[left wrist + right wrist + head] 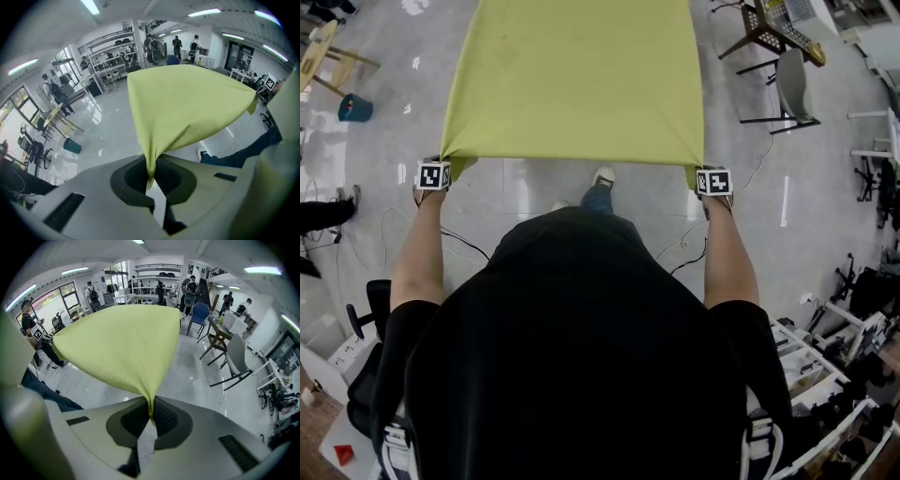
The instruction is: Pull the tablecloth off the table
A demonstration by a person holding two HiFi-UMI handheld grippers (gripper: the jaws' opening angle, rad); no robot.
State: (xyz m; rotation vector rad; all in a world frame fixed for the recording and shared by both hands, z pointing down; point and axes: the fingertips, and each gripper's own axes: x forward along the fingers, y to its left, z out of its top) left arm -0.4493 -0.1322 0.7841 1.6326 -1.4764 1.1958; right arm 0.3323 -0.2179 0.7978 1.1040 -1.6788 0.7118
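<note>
- The left gripper [151, 174] has its jaws pinched tight on one near corner of the tablecloth [577, 80], with the cloth bunched between the pads.
- The right gripper [150, 414] is clamped the same way on the other near corner.
- In the head view the grippers sit at about 9 and 3 o'clock, arms stretched forward.
- The yellow-green tablecloth is pulled taut between them and runs away toward 12 o'clock, above the shiny floor [534, 192].
- A grey chair [792, 86] stands at about 2 o'clock and a blue bin [354, 108] at 10 o'clock, both well apart from the cloth.
</note>
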